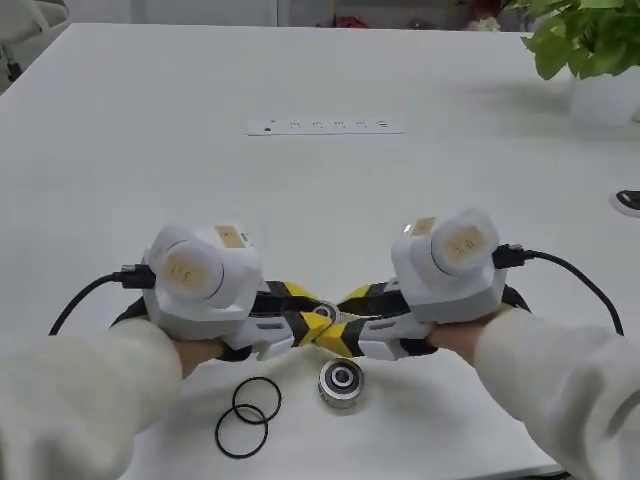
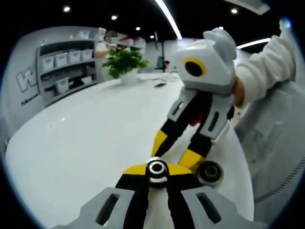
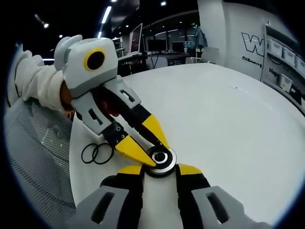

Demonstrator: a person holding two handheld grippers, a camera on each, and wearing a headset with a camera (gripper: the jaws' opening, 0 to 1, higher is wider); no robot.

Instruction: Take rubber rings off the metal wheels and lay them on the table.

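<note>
The left tongs [image 2: 157, 171] and the right tongs [image 3: 161, 168] meet tip to tip above the near edge of the table [image 1: 150, 130], about midway along it; between them is one metal wheel [image 1: 322, 316], held clear of the surface. In the left gripper view the left tongs are closed down on the wheel, a yellow tip pressed to either side of it; in the right gripper view the right tongs sit the same way, narrowed to the wheel's width with both tips against its rim. A dark band shows round that rim.

A second wheel [image 1: 342, 383] lies flat on the table just below the tongs, closer to the near edge. Two rubber rings [image 1: 250, 415] lie to its left, overlapping a little. A power strip [image 1: 325, 126] lies well apart toward the far edge; a potted plant [image 1: 585, 40] stands at the far right corner.
</note>
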